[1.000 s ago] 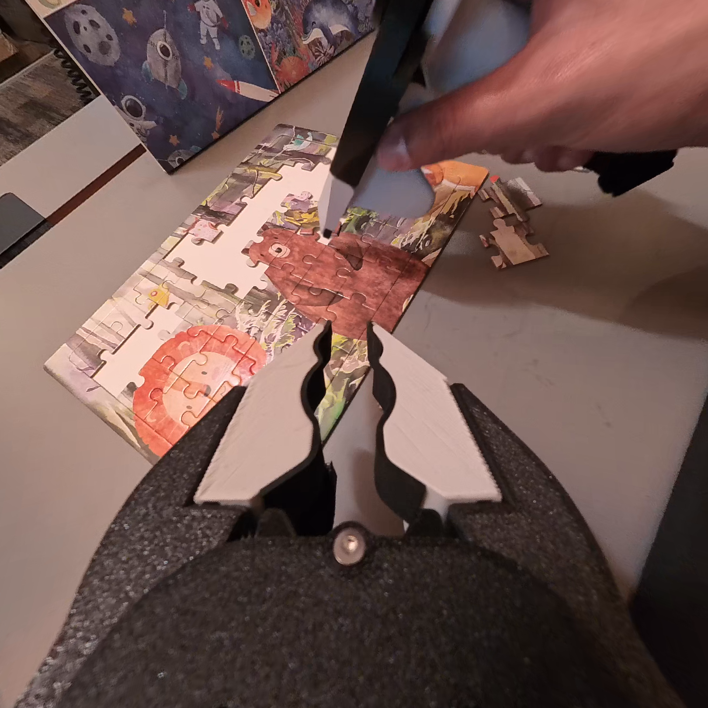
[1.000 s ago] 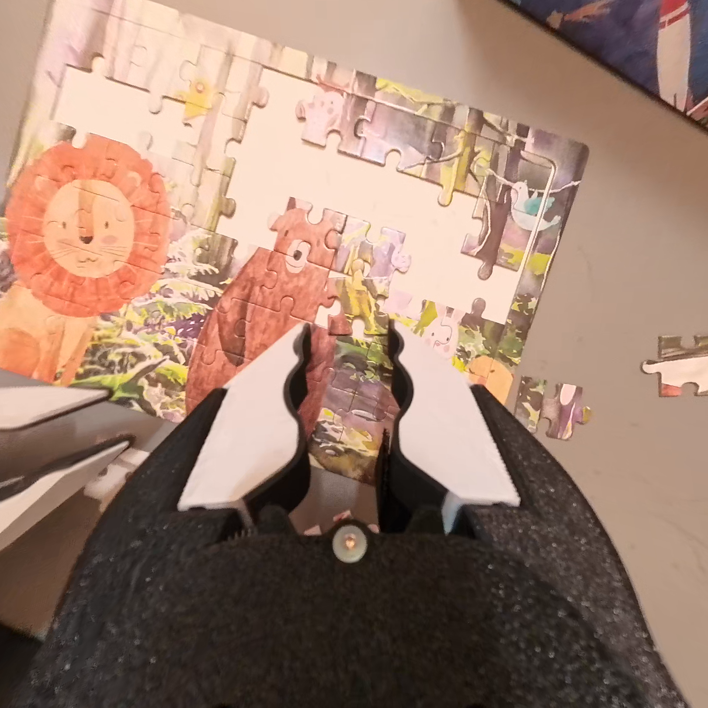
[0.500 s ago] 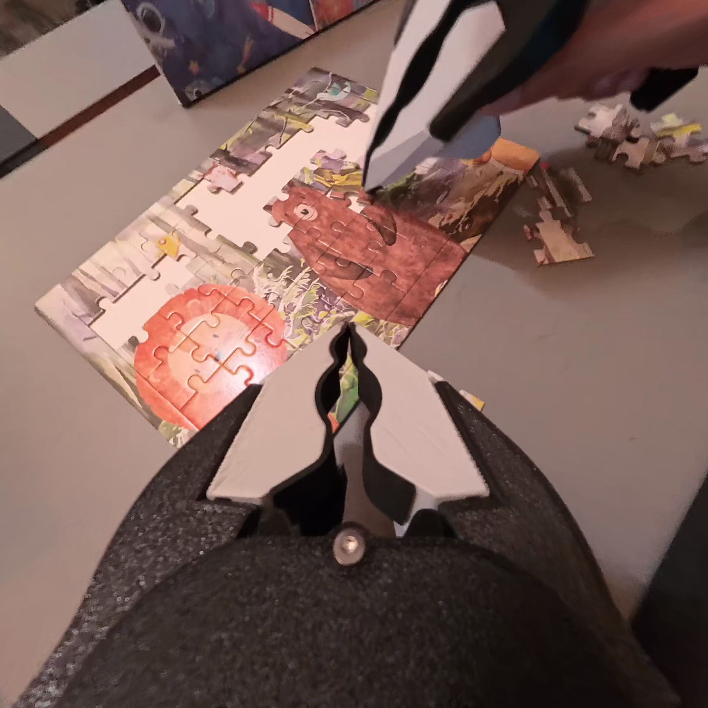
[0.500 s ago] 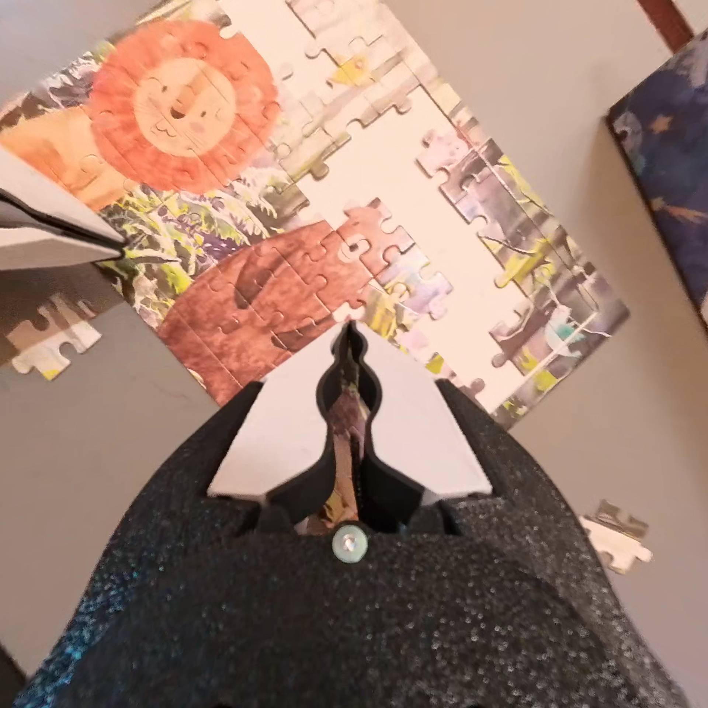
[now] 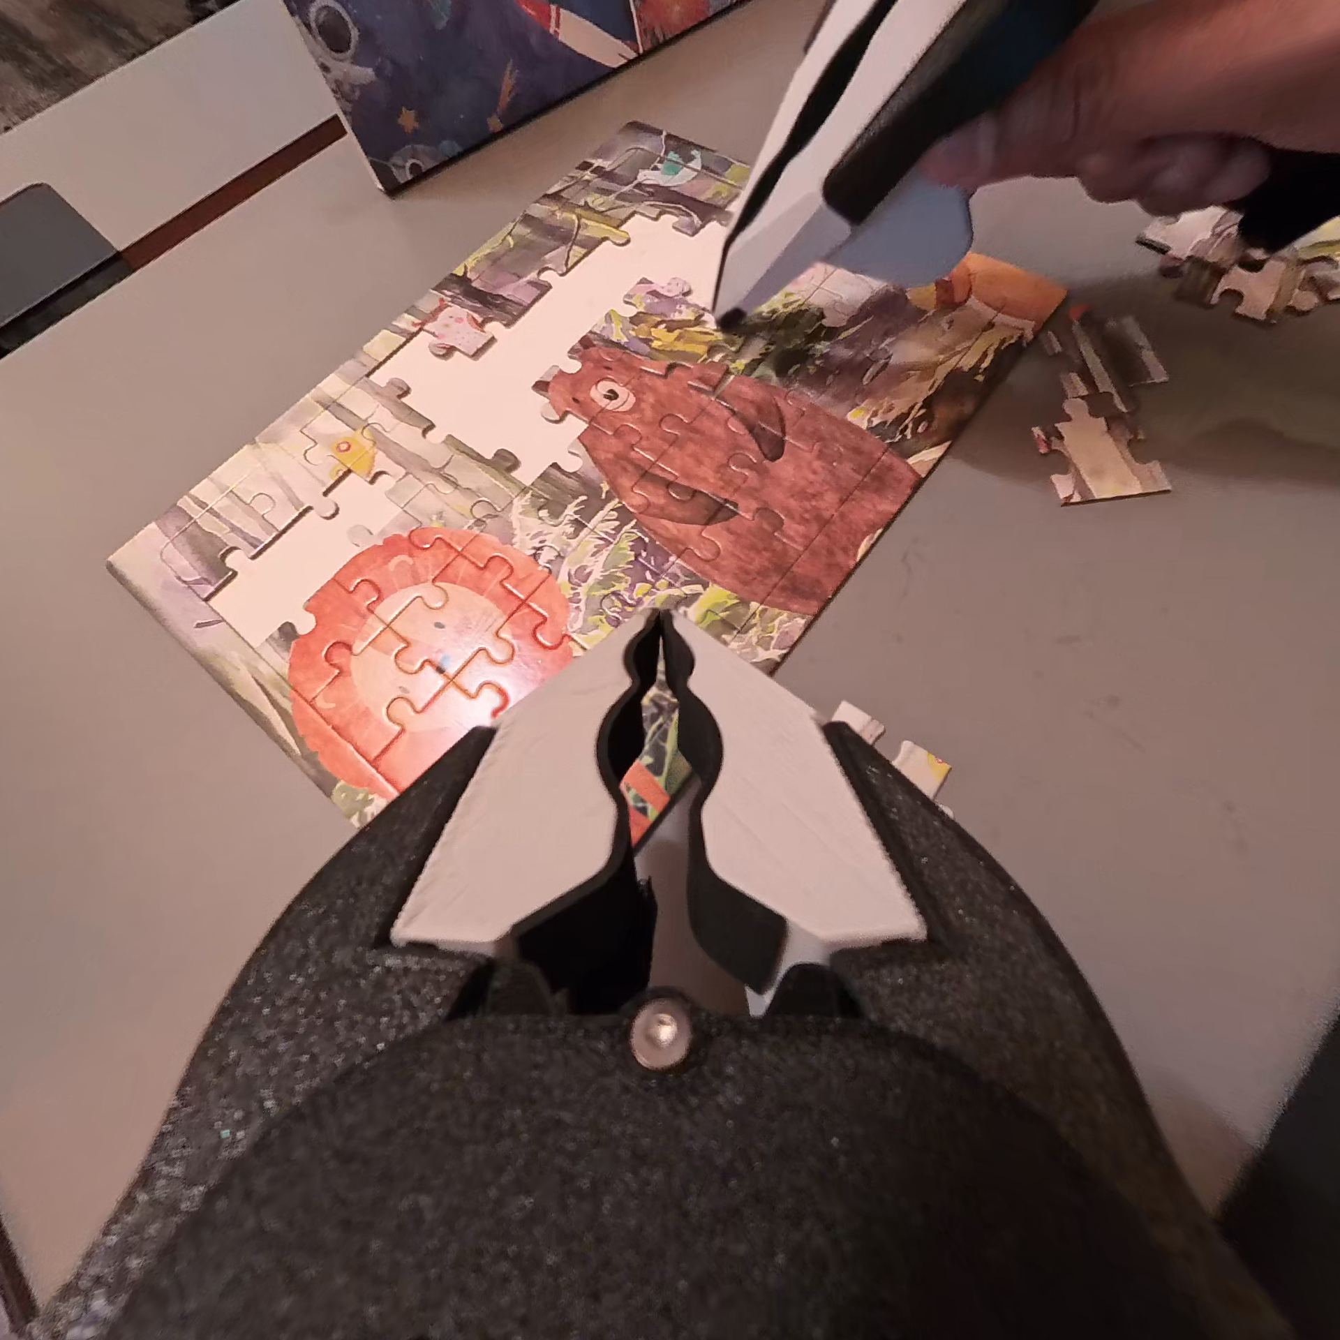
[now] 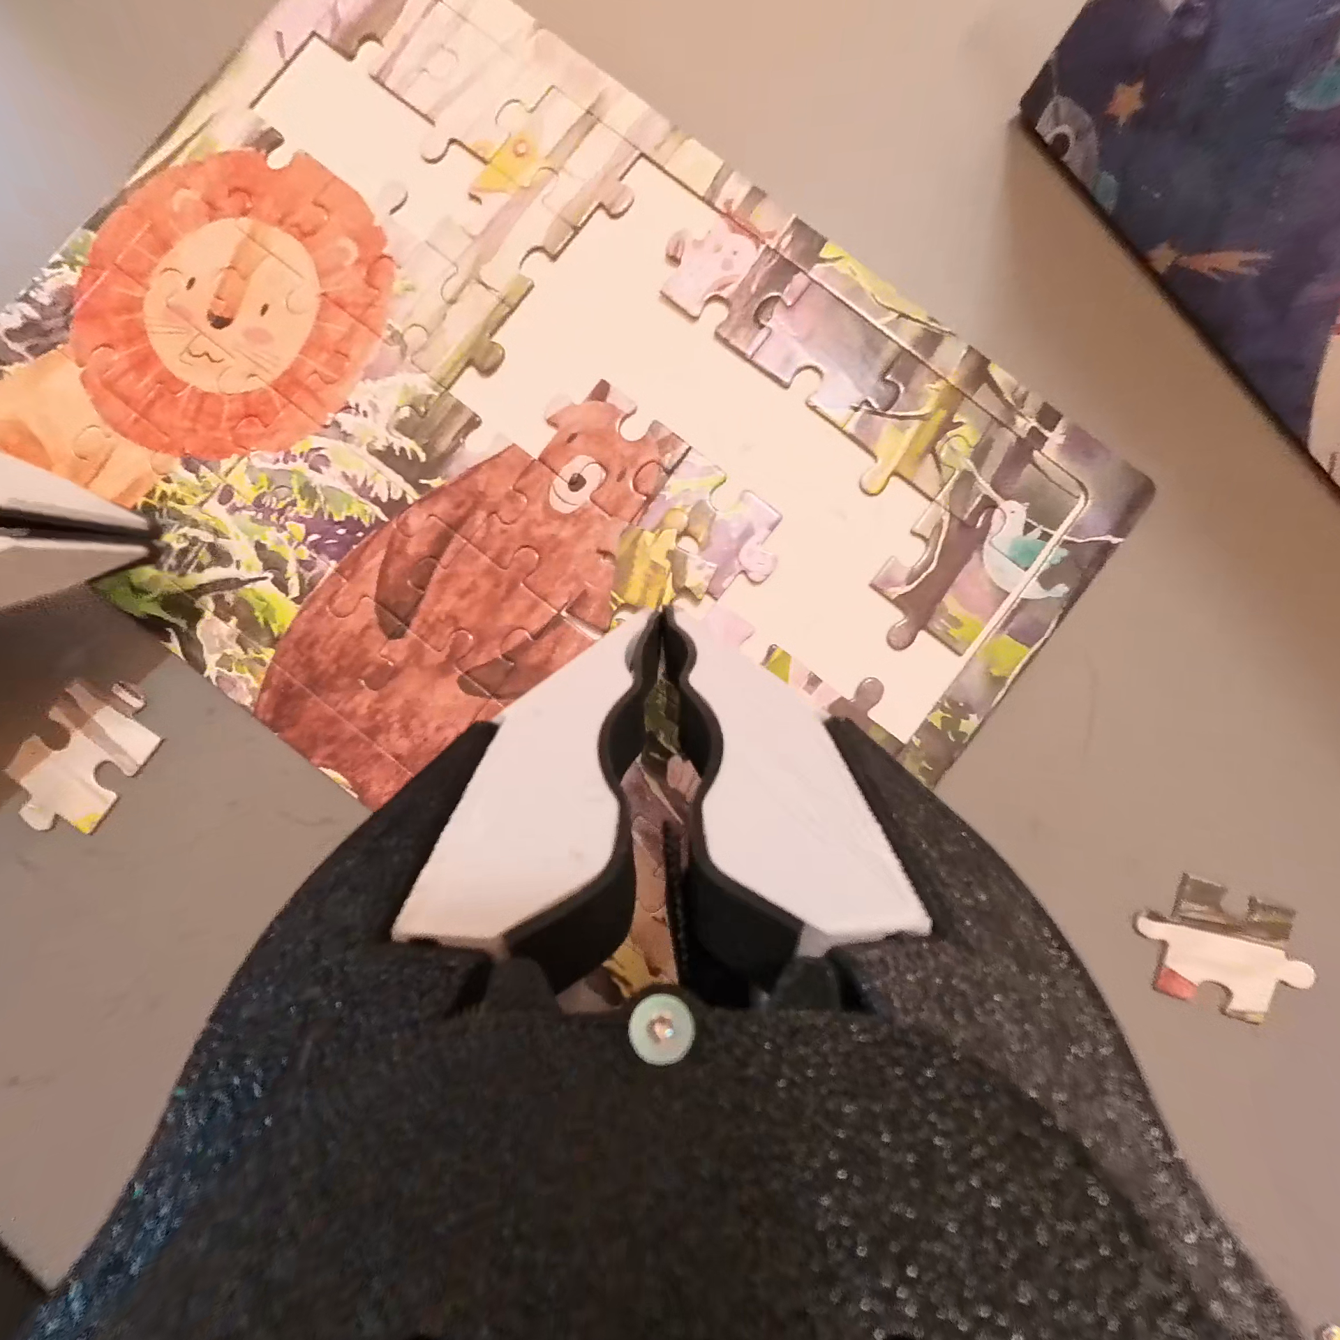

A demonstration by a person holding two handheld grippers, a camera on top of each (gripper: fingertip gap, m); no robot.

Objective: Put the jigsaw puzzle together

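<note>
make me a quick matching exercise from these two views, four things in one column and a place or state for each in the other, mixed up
Things
1. lion's mane
2. bear
3. left claw
4. lone puzzle piece

Places or states
A. shut, holding nothing
B. brown, in the puzzle's lower middle
C. loose on the table, right of the right claw
D. orange, at the puzzle's left end

Pairs: 1-D, 2-B, 3-A, 4-C

The jigsaw puzzle [image 6: 464, 522] lies flat on the grey table [image 5: 1015, 725], partly assembled: an orange-maned lion [image 6: 217, 304] and a brown bear [image 6: 464, 580] are joined, while a white gap [image 6: 602, 341] runs through its middle. Loose pieces [image 5: 1095, 435] lie just off one short end, another [image 6: 1225, 950] farther out, one more [image 6: 80, 754] beside the long edge.
</note>
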